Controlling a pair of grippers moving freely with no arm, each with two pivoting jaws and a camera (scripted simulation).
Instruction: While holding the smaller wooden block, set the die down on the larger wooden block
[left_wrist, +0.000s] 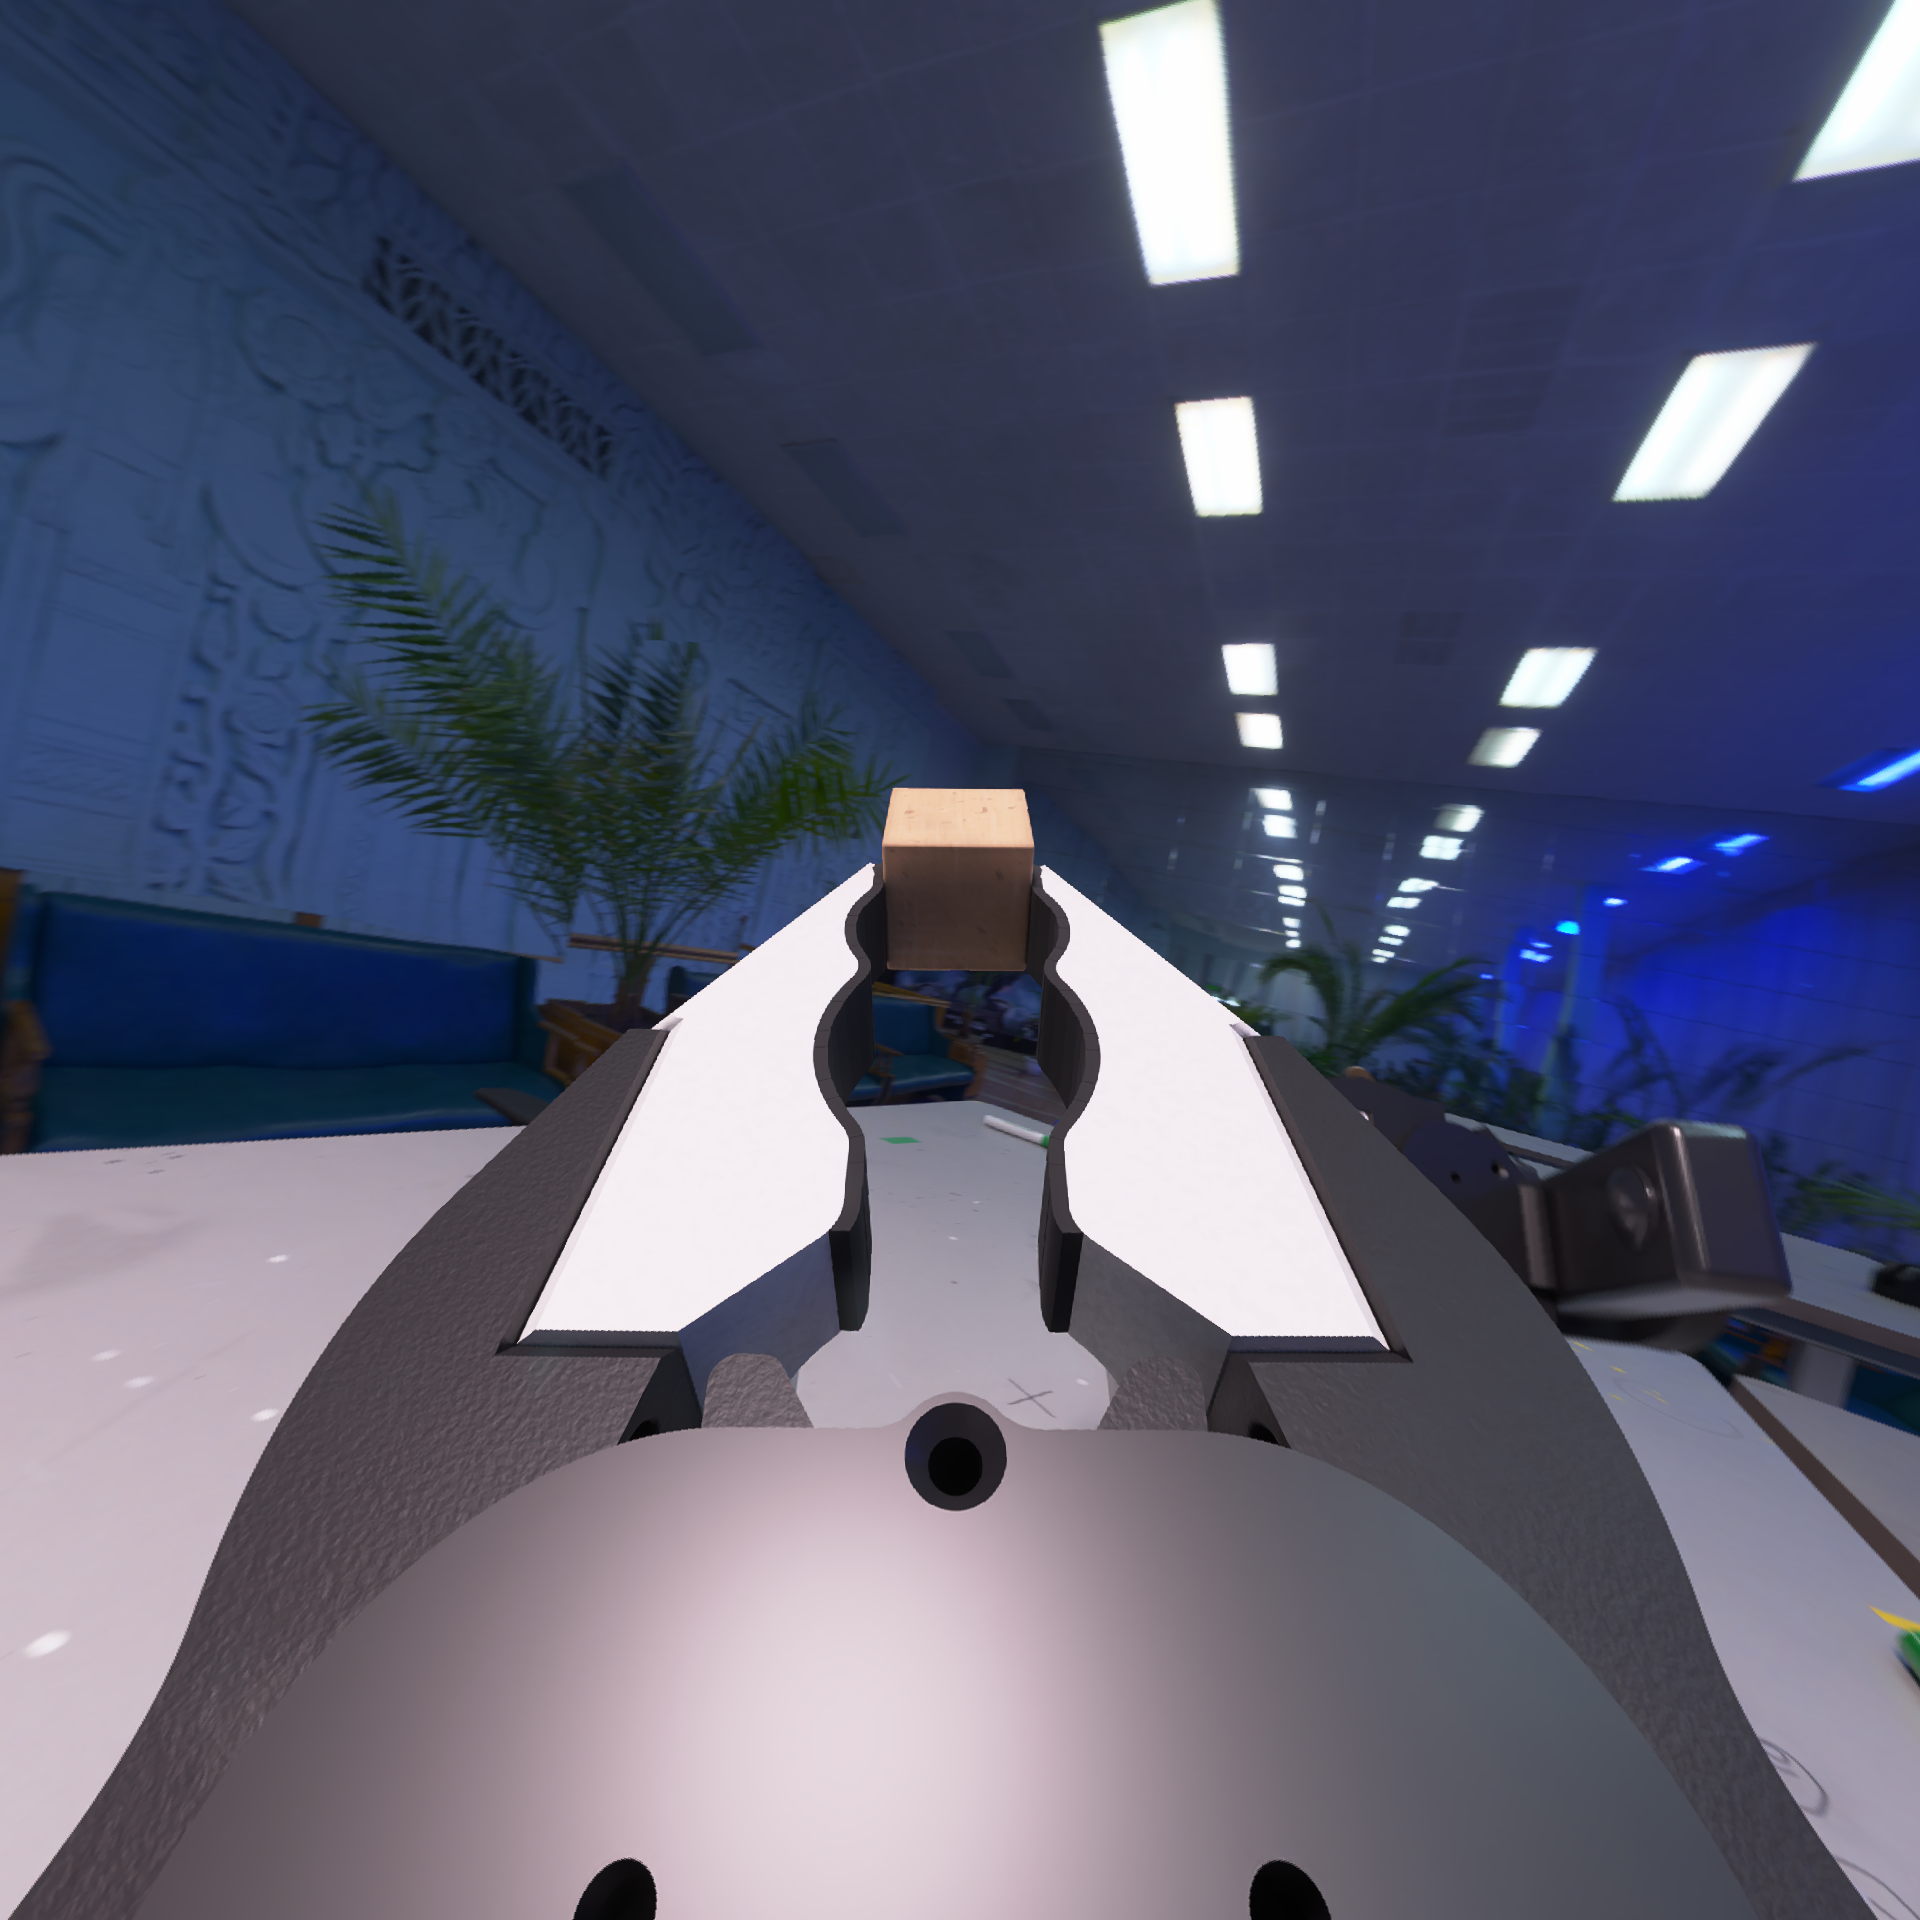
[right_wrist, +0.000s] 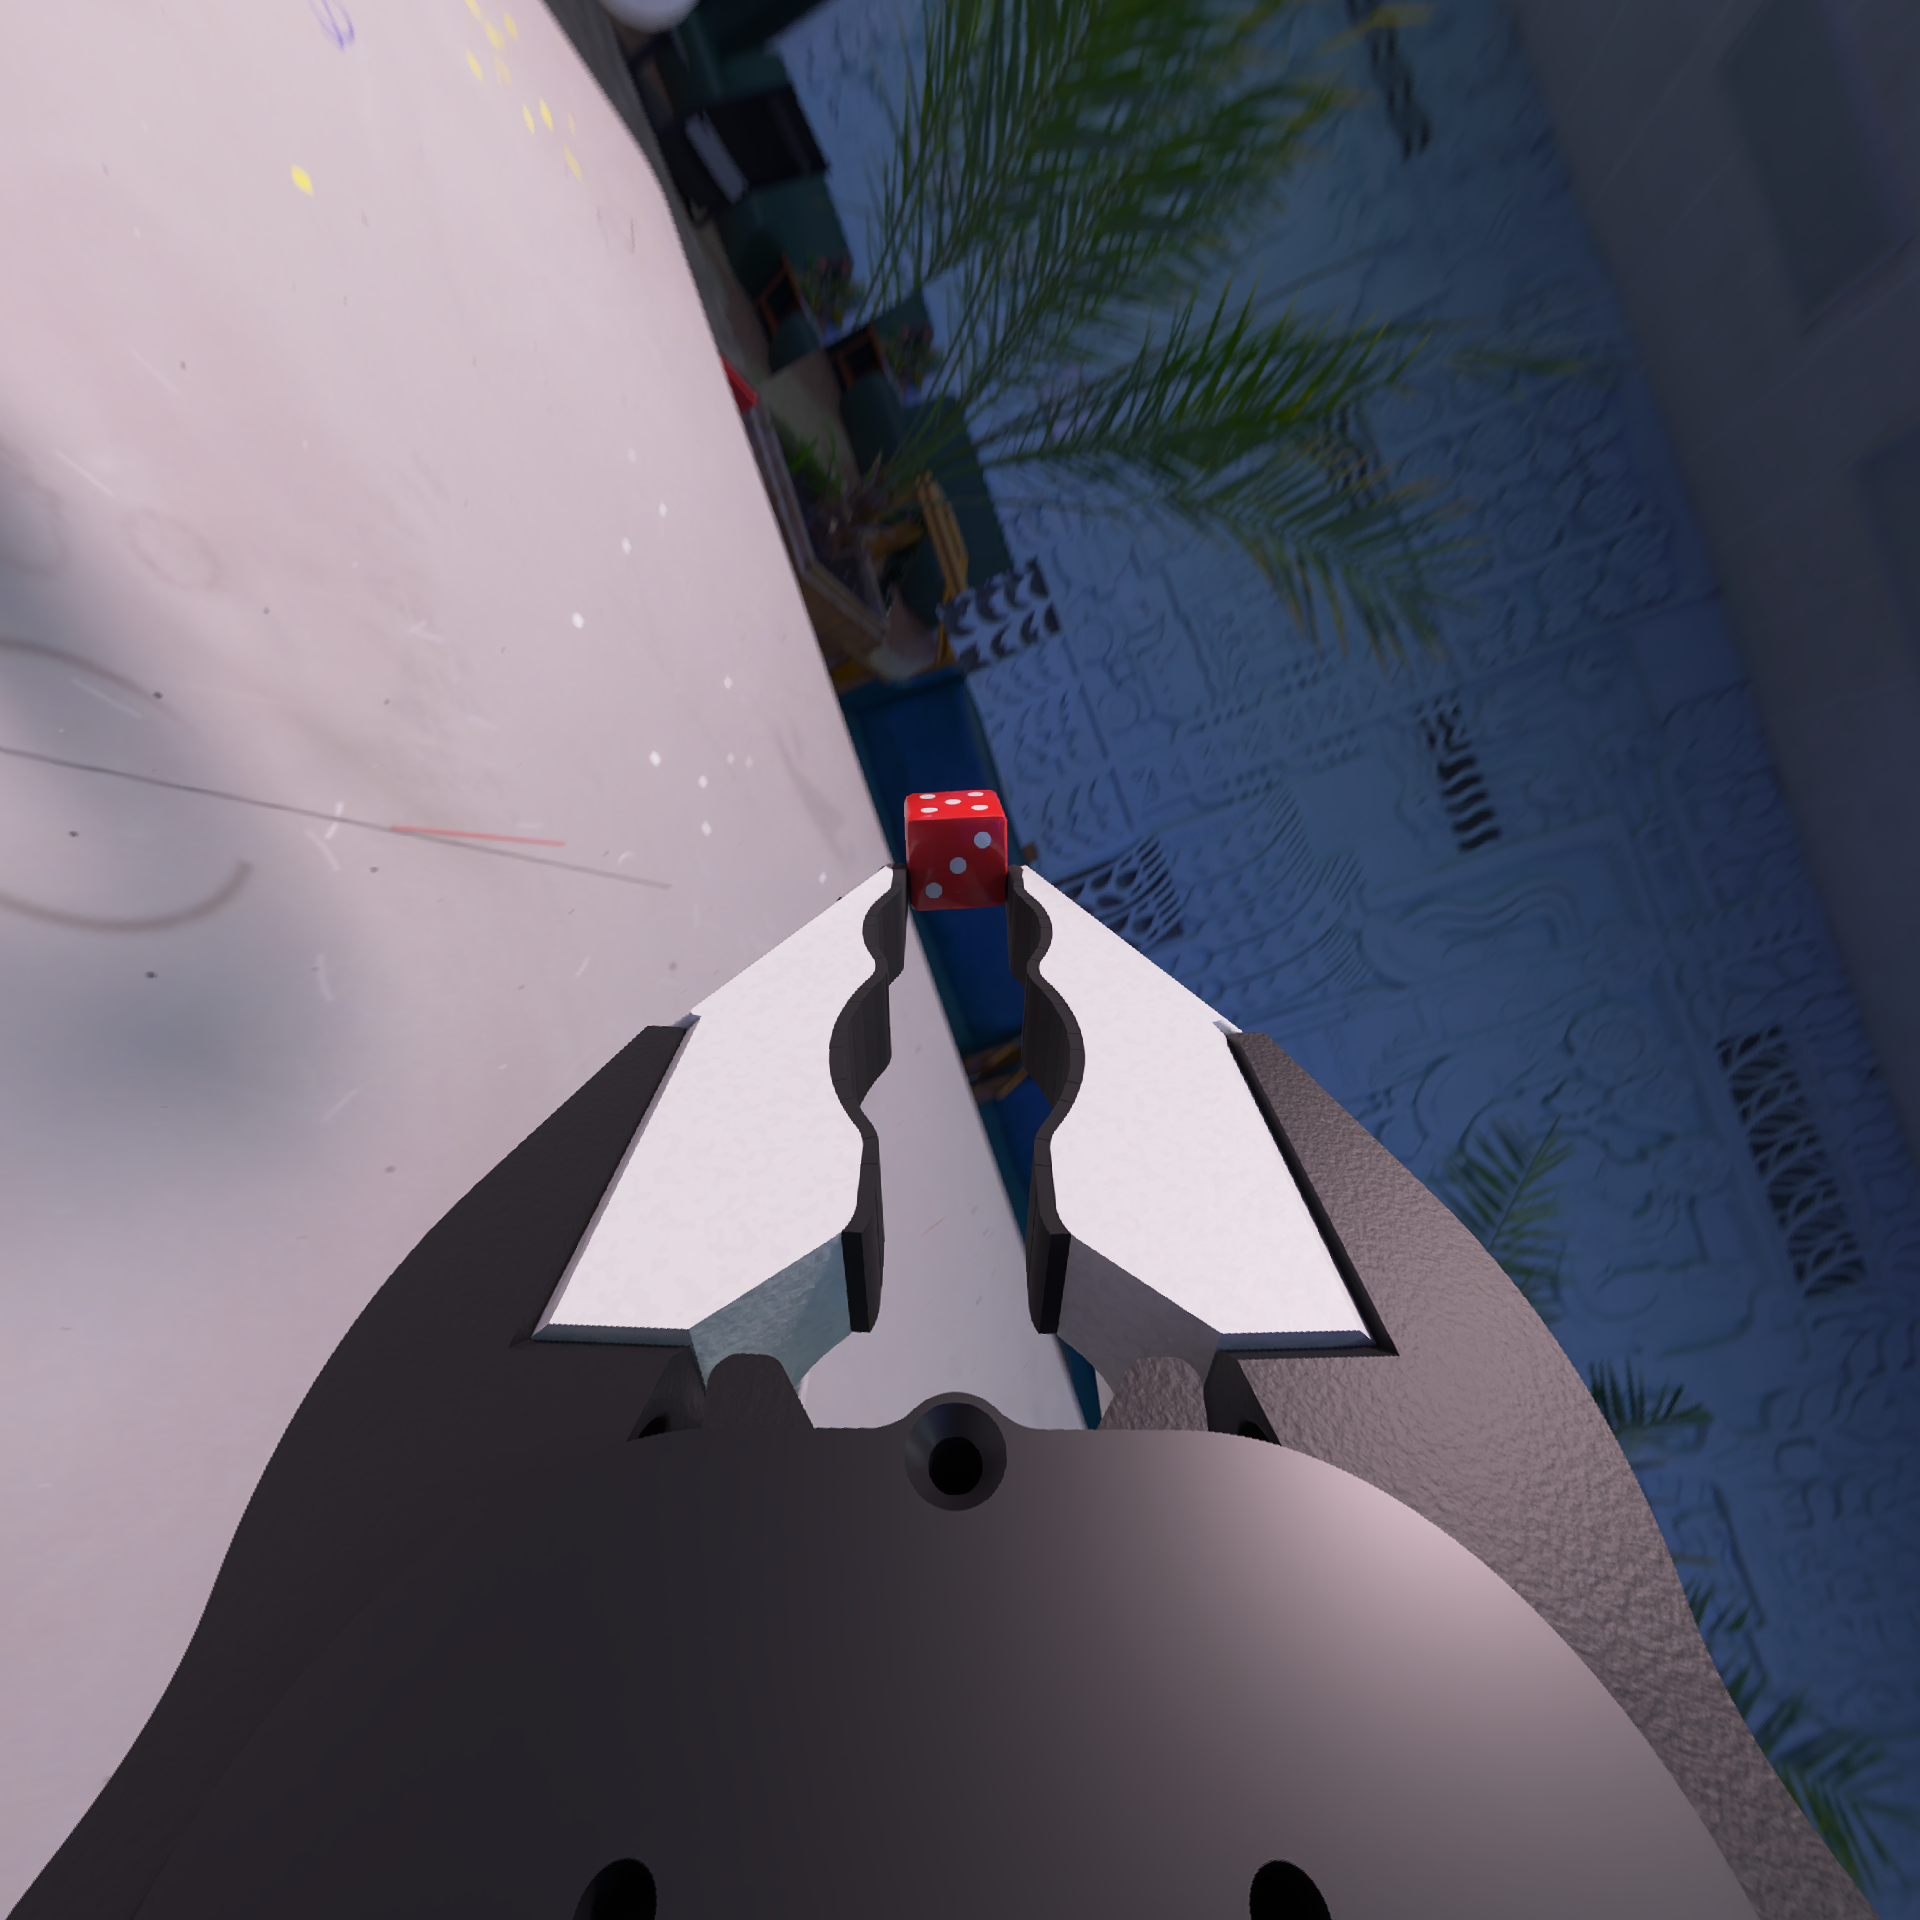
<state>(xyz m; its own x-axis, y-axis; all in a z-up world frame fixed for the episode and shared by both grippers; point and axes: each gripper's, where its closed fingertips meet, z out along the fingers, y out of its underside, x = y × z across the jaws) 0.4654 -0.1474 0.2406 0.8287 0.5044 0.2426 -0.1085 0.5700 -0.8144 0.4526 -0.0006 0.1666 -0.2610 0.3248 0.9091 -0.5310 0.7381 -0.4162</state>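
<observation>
Left gripper (left_wrist: 956, 904) raised above the desk (left_wrist: 208, 1299), pointing out across it toward the blue wall and a palm; its fingertips pinch the smaller wooden block (left_wrist: 958, 881) on two opposite sides, the block sitting at the very tips with its top edge standing proud of them; block clear of the desk, nothing touching it but the pads.

Right gripper (right_wrist: 956, 883) rolled hard over, so the desk (right_wrist: 312, 623) fills the left of its view and the wall the right; it is clamped on the die (right_wrist: 956, 850), red with white pips, again held at the extreme tips; die is off the surface and seems to hang near the desk edge, though how high I cannot tell.

The other gripper's dark body (left_wrist: 1662, 1216) shows at right in the left wrist view, near but apart; a marker (left_wrist: 1018, 1130) and a small green mark (left_wrist: 900, 1140) lie farther off on the desk.

Larger wooden block: not visible in either view; its place unknown from here.

Progress, as judged: both pick-ups done, both grasps look secure; the placing is wholly left. Remaining: find the larger block, bring the die over it, level the right gripper so a flat face goes down, lower, release; left grip to hold throughout.
</observation>
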